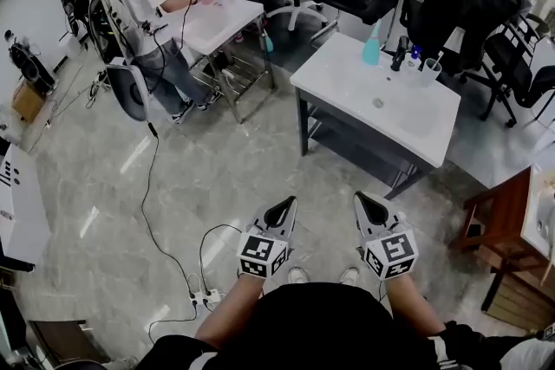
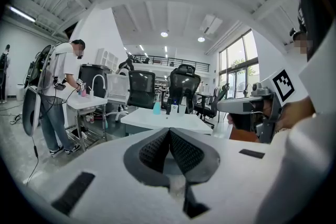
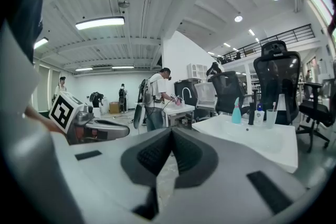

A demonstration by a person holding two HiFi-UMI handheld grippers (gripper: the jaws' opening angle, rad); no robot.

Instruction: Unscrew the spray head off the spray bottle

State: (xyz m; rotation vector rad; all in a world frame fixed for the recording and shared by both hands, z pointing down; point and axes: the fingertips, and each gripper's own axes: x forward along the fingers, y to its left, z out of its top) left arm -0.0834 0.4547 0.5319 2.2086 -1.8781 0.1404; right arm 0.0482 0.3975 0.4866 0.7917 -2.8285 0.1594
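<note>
Hovering side by side above the floor, the left gripper [image 1: 287,202] and right gripper [image 1: 361,197] each have jaws pressed together, nothing between them; the teal spray bottle [image 1: 372,49] stands upright near the far edge of the white bench [image 1: 347,95], well apart from both; its spray head [image 1: 375,29] sits on top.

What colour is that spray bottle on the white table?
Turquoise. The spray bottle shows best in the head view.
</note>
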